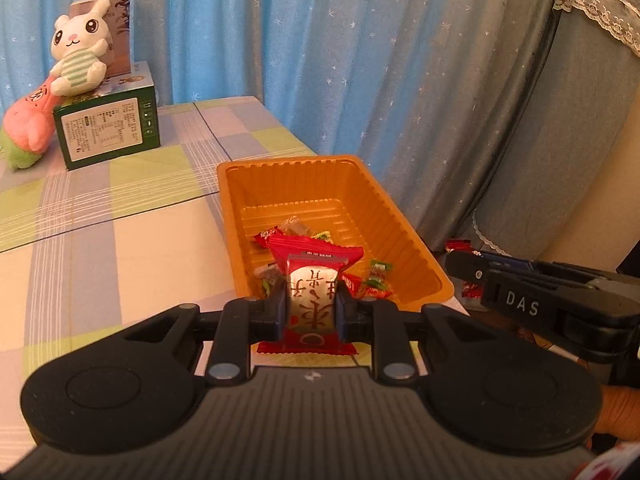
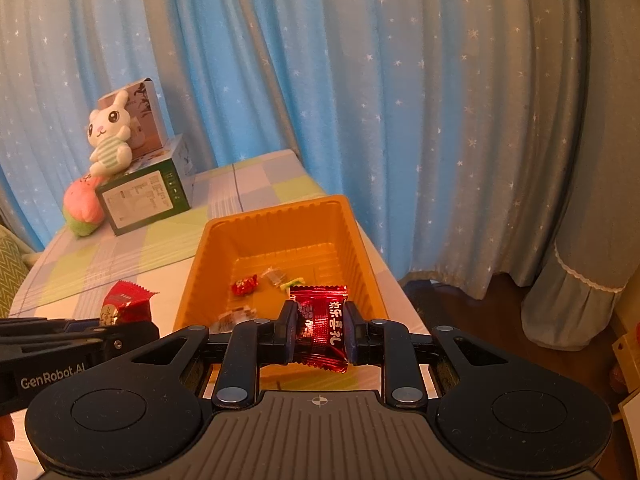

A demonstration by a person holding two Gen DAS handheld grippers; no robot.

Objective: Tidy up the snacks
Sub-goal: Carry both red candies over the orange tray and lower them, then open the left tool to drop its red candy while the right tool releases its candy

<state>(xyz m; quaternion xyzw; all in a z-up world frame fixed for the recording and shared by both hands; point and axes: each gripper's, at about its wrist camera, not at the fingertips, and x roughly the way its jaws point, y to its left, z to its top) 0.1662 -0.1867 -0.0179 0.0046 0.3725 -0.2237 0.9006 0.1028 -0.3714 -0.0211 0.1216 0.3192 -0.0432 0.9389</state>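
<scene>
An orange plastic tray [image 1: 320,168] [image 2: 280,216] sits at the table's right edge with several small wrapped candies [image 1: 376,276] [image 2: 245,284] on its floor. My left gripper [image 1: 311,300] is shut on a red and white snack packet [image 1: 312,300], held upright just before the tray's near rim. My right gripper [image 2: 319,326] is shut on a dark red snack packet [image 2: 320,320] over the tray's near end. In the left wrist view the right gripper [image 1: 464,270] reaches in from the right; in the right wrist view the left gripper [image 2: 132,330] shows at the left with its red packet [image 2: 124,304].
A green box [image 1: 108,128] [image 2: 142,196] with a white plush rabbit [image 1: 80,60] [image 2: 110,136] on top stands at the table's far left, a pink and green plush [image 1: 28,128] [image 2: 82,208] beside it. Blue starred curtains [image 1: 320,40] hang behind. The checked tablecloth [image 1: 120,240] ends right of the tray.
</scene>
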